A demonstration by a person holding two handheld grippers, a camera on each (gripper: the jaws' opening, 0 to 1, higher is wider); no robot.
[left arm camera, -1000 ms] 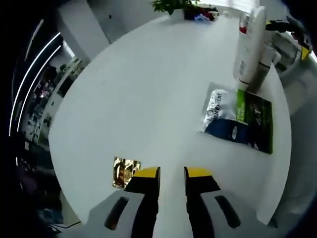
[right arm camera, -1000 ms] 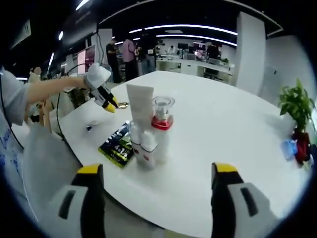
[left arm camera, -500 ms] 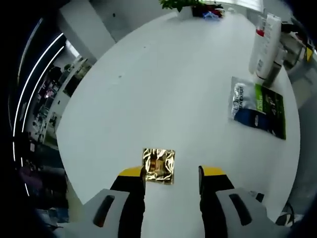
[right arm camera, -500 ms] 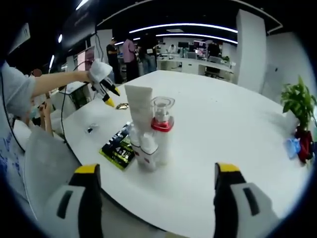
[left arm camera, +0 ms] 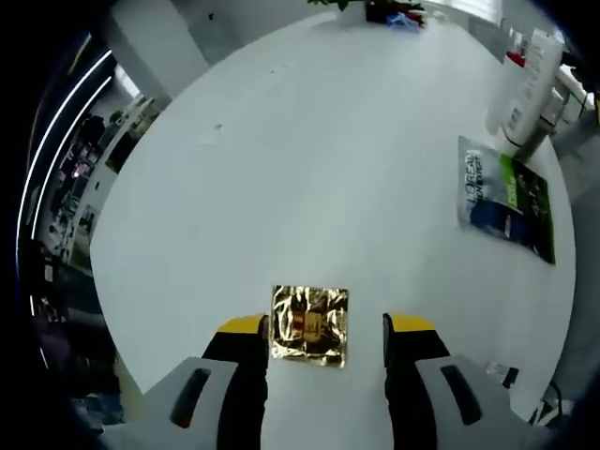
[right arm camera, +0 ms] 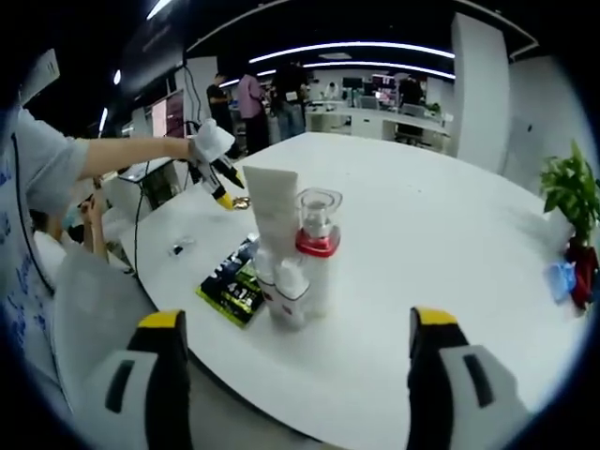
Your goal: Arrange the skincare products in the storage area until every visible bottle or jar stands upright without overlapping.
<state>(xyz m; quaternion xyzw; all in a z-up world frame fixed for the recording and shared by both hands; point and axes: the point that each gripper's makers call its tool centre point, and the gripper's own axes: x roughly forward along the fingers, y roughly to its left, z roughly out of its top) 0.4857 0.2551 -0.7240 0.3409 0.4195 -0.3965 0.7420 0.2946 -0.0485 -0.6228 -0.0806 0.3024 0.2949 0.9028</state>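
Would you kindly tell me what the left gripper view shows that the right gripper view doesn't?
Left gripper view: the gold sachet close up, between the left gripper's open jaws. Right gripper view: the person's sleeve, bystanders, and the right gripper, open. Both: the table, tube and pack.

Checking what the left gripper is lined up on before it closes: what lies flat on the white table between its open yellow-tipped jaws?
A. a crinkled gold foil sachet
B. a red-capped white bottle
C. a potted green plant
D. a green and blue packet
A: in the left gripper view the crinkled gold foil sachet lies flat on the white table between the left gripper's open jaws.
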